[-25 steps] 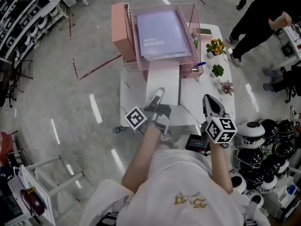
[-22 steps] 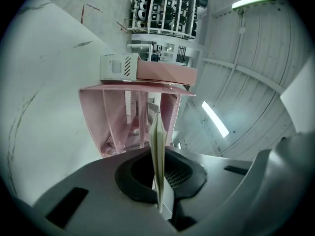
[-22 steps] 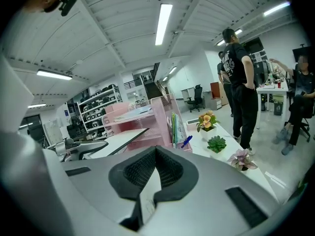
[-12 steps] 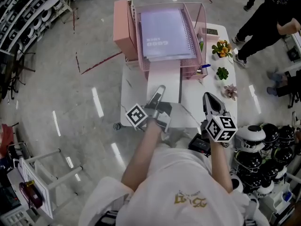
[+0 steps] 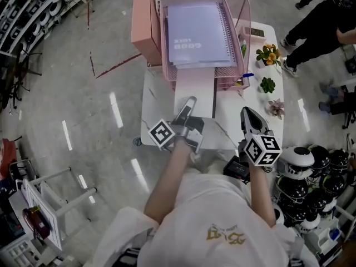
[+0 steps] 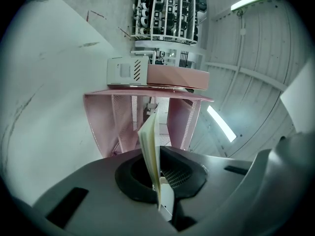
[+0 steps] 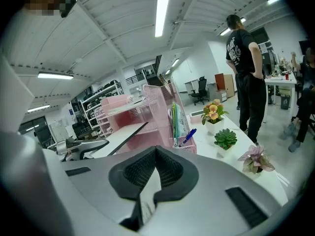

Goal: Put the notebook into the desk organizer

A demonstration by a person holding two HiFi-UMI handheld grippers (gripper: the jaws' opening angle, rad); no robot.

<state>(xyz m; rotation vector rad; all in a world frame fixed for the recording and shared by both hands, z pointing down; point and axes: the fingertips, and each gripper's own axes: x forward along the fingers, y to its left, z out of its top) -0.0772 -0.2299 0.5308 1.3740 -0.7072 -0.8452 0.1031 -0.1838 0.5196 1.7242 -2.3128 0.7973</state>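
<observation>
Notebook (image 5: 194, 93), pale and thin, is gripped at its near end by the left gripper (image 5: 189, 103), whose jaws are pinched tight on its edge. Its far end is seen right at the front of the pink desk organizer (image 5: 146, 29), below the top tray; whether it has entered the lower opening cannot be told. On the left side of the desk organizer a closed pink box section is seen, and to the right of that the top tray is filled by a purple spiral-bound book (image 5: 197, 26) laid flat. The white desk (image 5: 153, 113) is seen under and in front of the desk organizer, with the notebook stretched over it. At the right end of the desk organizer a mesh compartment is seen with a blue pen (image 5: 247, 75) sticking out. In front of that end the right gripper (image 5: 246, 113) is held above the desk, its jaws pressed together with nothing between them, well apart from the notebook. To the right of the desk organizer three small potted plants (image 5: 269, 54) are lined up along the desk edge. Farther right, a person in black (image 5: 328, 15) is seen standing on the floor.
</observation>
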